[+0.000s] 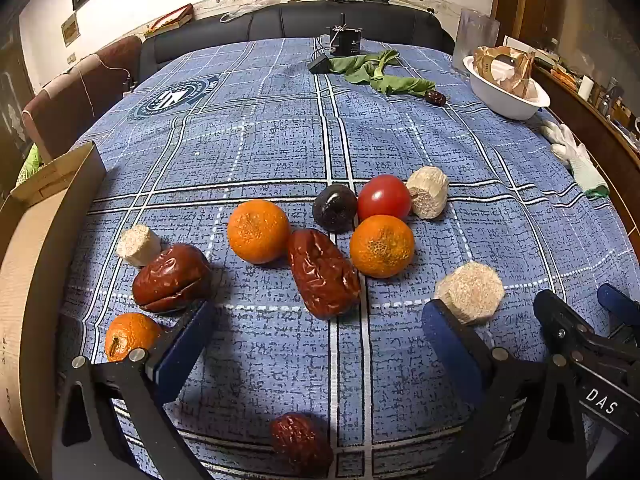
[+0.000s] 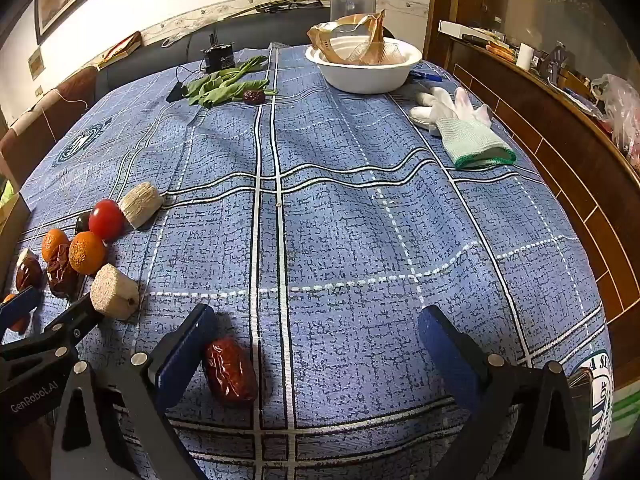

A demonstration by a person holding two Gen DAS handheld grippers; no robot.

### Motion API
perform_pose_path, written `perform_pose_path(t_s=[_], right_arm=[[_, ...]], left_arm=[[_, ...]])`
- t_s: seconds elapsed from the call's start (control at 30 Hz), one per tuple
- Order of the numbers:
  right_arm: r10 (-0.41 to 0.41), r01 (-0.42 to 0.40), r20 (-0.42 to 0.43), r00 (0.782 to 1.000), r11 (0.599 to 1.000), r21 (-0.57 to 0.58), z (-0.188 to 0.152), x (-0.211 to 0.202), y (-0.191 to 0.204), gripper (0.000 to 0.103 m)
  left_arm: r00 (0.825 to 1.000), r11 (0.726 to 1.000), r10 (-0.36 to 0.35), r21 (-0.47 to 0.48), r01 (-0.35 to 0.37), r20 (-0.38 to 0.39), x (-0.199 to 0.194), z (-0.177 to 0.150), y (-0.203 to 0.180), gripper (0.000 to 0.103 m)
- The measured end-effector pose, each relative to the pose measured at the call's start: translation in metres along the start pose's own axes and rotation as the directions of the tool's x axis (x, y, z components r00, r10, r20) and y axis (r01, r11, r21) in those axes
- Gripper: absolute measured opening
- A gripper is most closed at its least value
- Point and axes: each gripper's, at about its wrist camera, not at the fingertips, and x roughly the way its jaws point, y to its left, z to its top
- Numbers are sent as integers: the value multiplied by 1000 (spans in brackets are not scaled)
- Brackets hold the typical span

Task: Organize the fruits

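While both grippers gape empty, a red date (image 2: 230, 372) lies beside the right gripper (image 2: 318, 344).

Fruits lie loose near the desk's left edge: three mandarins (image 1: 258, 230) (image 1: 381, 245) (image 1: 130, 335), a red tomato (image 1: 384, 197) touching a dark plum (image 1: 334, 208), and wrinkled red dates (image 1: 322, 273) (image 1: 171, 277). Another date (image 2: 230, 372) lies by the near edge; one more (image 2: 253, 97) sits at the far side.

The left gripper (image 1: 316, 332) is tilting steeply downward with its blue-padded jaws standing wide apart, gripping nothing. The right gripper (image 2: 318, 334) is angling down likewise, just to its right, jaws spread wide and empty.
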Motion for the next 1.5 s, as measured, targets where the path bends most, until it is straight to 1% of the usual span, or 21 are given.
perform_pose_path(t_s=[0.8,1.07,1.17,1.27,1.37,1.43,1.5], right_arm=[[0,0,-2,1000,1000,0,0,0,0,102],[0,0,-2,1000,1000,1,1,0,0,102],[14,-14,-23,1000,1000,-15,1,-2,2,102],[20,-21,-41,999,1000,-17,2,-3,3,103],[13,-14,-41,999,1000,-11,-2,-3,4,103],[13,-13,-40,999,1000,-12,-4,-5,6,103],[12,-13,-39,999,1000,-16,-3,-5,4,103]], left_arm=[[1000,1000,0,1,0,-1,0,0,0,103],[999,1000,-6,17,6,-39,1,4,-2,103],[999,999,-23,37,24,-44,0,3,-3,103],[996,996,-47,68,52,-70,-2,0,-1,103],[994,995,-76,54,81,-84,-8,-3,3,103],[991,993,-111,35,114,-69,-18,-7,6,103],[992,991,-129,22,129,-12,-37,-9,12,103]])
